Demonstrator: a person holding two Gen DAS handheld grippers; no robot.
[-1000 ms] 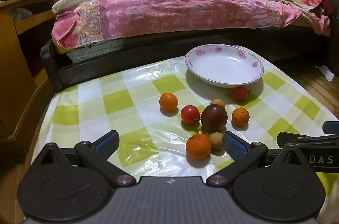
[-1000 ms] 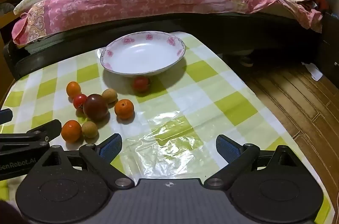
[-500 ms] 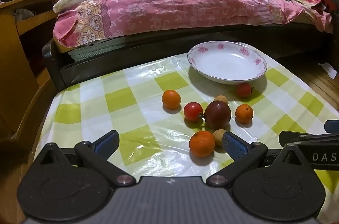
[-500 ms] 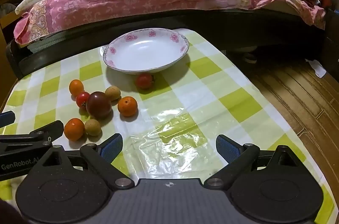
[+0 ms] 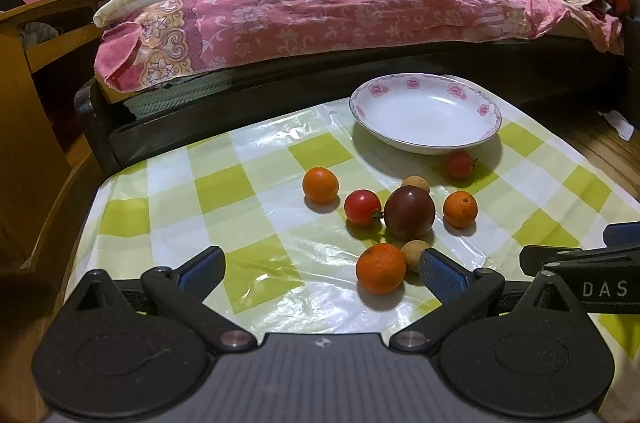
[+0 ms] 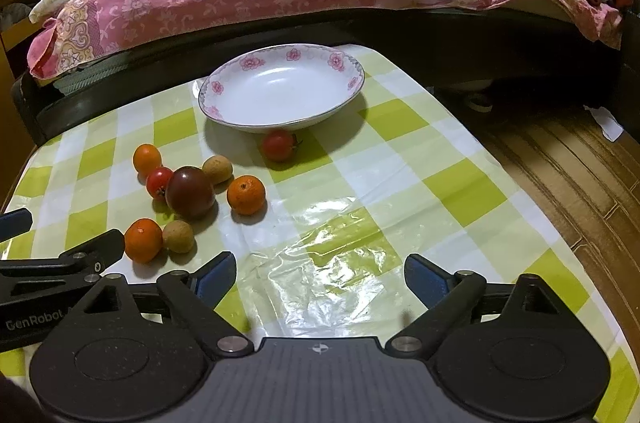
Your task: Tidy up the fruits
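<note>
Nearest the cameras, the left gripper [image 5: 321, 267] hangs low over the checked tablecloth [image 5: 248, 183] with its 2 blue-padded fingers spread wide and nothing between them. The right gripper [image 6: 320, 275] sits just beside it, also spread wide and empty over a glossy patch of the cloth.

Taking the white plate [image 6: 340, 103] with pink flowers on its rim as the landmark, all 8 fruits lie on the cloth on the near side of it, and its bowl holds nothing. Farthest from the plate, just ahead of the left gripper's right finger, a large orange [image 5: 381, 267] touches a small tan round fruit [image 5: 416, 254]. Closer to the plate sits a dark purple tomato [image 5: 410, 211], with a red tomato [image 5: 363, 207] touching its left side and a second orange [image 5: 460, 209] a little apart on its right. A third orange [image 5: 320, 185] lies left of the red tomato, apart from the cluster. A second tan fruit [image 5: 416, 183] peeks out behind the purple tomato. A smaller red tomato [image 5: 459, 165] rests right against the plate's near edge, partly in its shadow.

Beyond the plate stands a dark bed frame [image 5: 280, 95] carrying a pink floral quilt [image 5: 320, 11].
</note>
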